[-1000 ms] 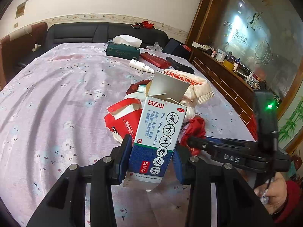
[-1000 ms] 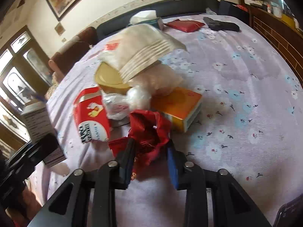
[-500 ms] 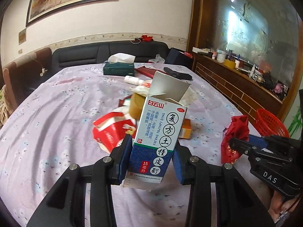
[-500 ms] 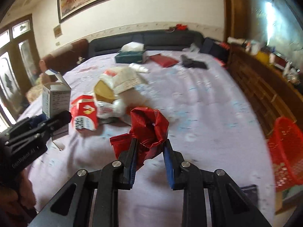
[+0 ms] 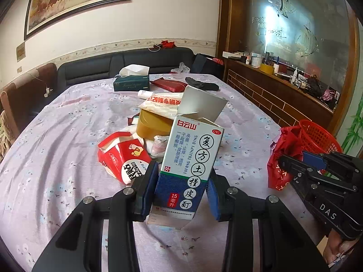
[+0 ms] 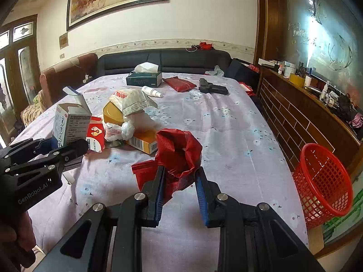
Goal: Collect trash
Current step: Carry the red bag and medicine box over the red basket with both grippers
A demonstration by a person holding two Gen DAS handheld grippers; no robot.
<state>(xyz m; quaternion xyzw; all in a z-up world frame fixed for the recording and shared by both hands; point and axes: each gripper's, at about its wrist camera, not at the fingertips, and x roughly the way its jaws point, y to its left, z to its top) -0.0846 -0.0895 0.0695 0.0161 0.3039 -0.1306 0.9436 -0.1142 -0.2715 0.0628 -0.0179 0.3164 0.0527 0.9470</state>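
Observation:
My left gripper [image 5: 180, 179] is shut on an open white and blue medicine box [image 5: 192, 156], held upright above the table; the box also shows in the right wrist view [image 6: 70, 124]. My right gripper [image 6: 179, 179] is shut on a crumpled red wrapper [image 6: 179, 151], lifted above the table, also seen in the left wrist view [image 5: 282, 156]. A red mesh basket [image 6: 322, 181] stands off the table's right edge. A trash pile stays mid-table: a red and white carton [image 5: 122, 158], a yellow tin [image 5: 154, 124], a white bag [image 6: 133, 99], an orange box [image 6: 145, 141].
At the far end of the lilac floral tablecloth [image 6: 226, 124] lie a green tissue box [image 6: 145, 79], a white bottle [image 6: 152, 91], a red pouch [image 6: 179, 83] and a black object [image 6: 213, 87]. A dark sofa [image 6: 163, 61] stands behind; a wooden counter [image 6: 306, 104] runs along the right.
Both grippers have risen and pulled back from the pile, carrying the medicine box and the red wrapper. The red basket has come into view on the right.

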